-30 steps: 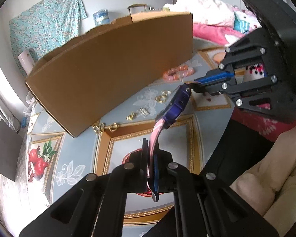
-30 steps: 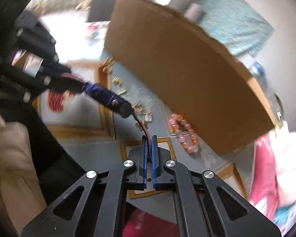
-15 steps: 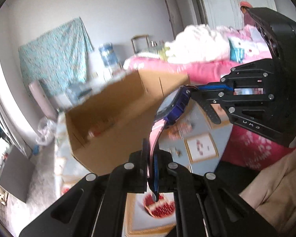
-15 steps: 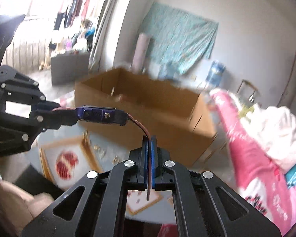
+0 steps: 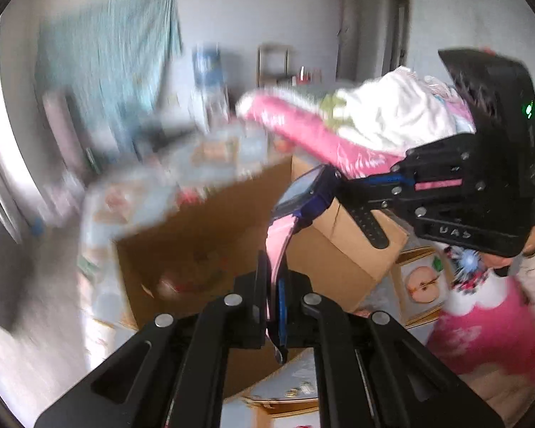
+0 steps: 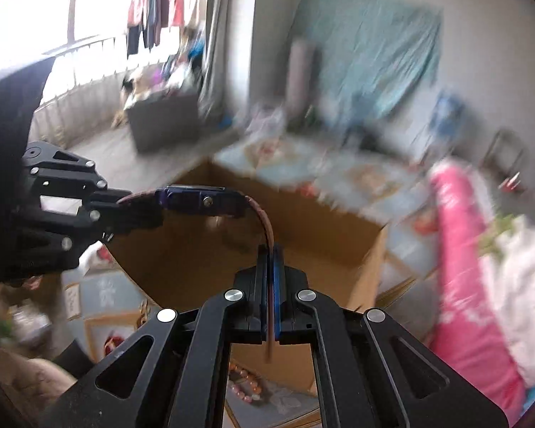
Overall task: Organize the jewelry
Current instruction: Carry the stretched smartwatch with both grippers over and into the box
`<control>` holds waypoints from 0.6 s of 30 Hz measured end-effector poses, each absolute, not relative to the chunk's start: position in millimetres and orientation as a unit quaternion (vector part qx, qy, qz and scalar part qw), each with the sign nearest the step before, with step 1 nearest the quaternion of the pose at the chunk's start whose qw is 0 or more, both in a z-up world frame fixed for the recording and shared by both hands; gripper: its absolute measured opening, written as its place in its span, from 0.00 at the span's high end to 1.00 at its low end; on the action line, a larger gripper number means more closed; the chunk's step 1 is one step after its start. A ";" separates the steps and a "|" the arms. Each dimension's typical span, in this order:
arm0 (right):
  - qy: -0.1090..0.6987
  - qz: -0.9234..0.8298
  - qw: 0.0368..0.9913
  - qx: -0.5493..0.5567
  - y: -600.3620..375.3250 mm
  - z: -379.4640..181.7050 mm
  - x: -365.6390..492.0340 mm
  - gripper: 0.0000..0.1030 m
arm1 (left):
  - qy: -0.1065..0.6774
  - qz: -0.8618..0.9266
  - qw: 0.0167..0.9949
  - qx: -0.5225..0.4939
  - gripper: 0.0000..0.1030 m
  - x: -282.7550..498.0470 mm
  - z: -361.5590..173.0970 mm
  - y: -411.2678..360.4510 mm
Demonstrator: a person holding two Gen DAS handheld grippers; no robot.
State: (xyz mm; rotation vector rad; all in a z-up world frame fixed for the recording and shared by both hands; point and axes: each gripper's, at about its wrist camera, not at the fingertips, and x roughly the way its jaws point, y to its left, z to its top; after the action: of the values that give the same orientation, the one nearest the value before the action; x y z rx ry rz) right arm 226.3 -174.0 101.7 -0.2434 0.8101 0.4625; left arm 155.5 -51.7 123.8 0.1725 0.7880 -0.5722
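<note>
Both grippers are raised above the open brown cardboard box (image 5: 210,249), each pointing obliquely down toward it. The left gripper (image 5: 273,296) has its jaws nearly closed on the pink strap end of a purple-cased wristwatch with a pink band (image 5: 303,196). The right gripper (image 6: 271,296) has its jaws fully closed on the other strap end, which looks thin and reddish-brown in its own view.

The wristwatch hangs stretched between the two tools, in the air over the box opening. Its long axis runs from one gripper to the other, roughly level across the box; in the left wrist view the dark screen faces up and to the left.

Beyond the box, a table with a pale blue patterned cloth (image 6: 303,164) is visible but strongly blurred. To the right of the box lies a pile of pink and white bedding (image 6: 481,267). Below the box, near its front wall, a bracelet of pink round beads (image 6: 244,385) lies on the cloth; probably some small gold pieces are nearby, but the blur hides them.
</note>
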 end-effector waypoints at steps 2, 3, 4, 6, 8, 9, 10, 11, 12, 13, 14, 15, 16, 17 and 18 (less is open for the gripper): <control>0.447 0.226 0.858 -0.114 -179.1 86.4 252.0 0.99 | 0.437 -0.278 0.854 0.046 0.96 188.4 104.8 -49.1; 0.472 0.228 0.843 -0.118 -176.0 77.4 259.7 0.99 | 0.463 -0.279 0.841 0.030 0.96 202.1 93.9 -46.9; 0.493 0.229 0.830 -0.123 -172.4 69.0 266.6 0.99 | 0.492 -0.279 0.824 0.013 0.96 217.7 82.3 -45.0; 0.538 0.228 0.799 -0.143 -166.0 51.3 283.7 0.99 | 0.529 -0.284 0.799 -0.009 0.96 235.4 65.1 -45.8; 0.569 0.226 0.775 -0.158 -164.5 32.6 296.2 0.99 | 0.572 -0.281 0.770 -0.032 0.96 253.6 46.8 -43.8; 0.588 0.228 0.759 -0.163 -164.6 23.4 303.1 0.99 | 0.590 -0.280 0.756 -0.044 0.95 261.6 37.8 -43.5; 0.608 0.226 0.742 -0.170 -162.7 14.1 310.0 0.99 | 0.608 -0.277 0.742 -0.051 0.95 266.8 30.1 -44.2; 0.620 0.222 0.732 -0.176 -160.7 9.9 314.3 0.98 | 0.622 -0.273 0.731 -0.058 0.94 272.7 22.6 -44.7; 0.631 0.219 0.722 -0.181 -159.1 5.5 317.1 0.93 | 0.633 -0.270 0.722 -0.066 0.90 276.0 17.1 -47.3; 0.639 0.212 0.716 -0.184 -159.1 0.1 321.1 0.92 | 0.645 -0.265 0.713 -0.080 0.86 281.0 11.0 -45.9; 0.641 0.207 0.716 -0.185 -159.3 -1.7 323.3 0.92 | 0.651 -0.261 0.707 -0.088 0.74 285.6 7.8 -44.2; 0.641 0.204 0.716 -0.186 -160.6 -1.0 325.1 0.92 | 0.656 -0.257 0.704 -0.094 0.62 288.1 5.1 -43.3; 0.641 0.202 0.718 -0.183 -161.6 -1.4 326.2 0.91 | 0.656 -0.255 0.704 -0.098 0.60 288.6 4.7 -42.7; 0.637 0.203 0.721 -0.179 -162.5 -0.2 326.1 0.90 | 0.651 -0.256 0.707 -0.103 0.59 288.7 4.2 -41.3; 0.631 0.201 0.727 -0.178 -163.3 2.1 324.4 0.89 | 0.647 -0.257 0.710 -0.107 0.59 288.8 5.2 -40.3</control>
State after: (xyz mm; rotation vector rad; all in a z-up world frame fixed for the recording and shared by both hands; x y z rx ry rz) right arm 324.4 -163.3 2.1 -0.3931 1.3917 0.4423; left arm 288.8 -40.3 5.2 -0.2367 1.4365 -0.5697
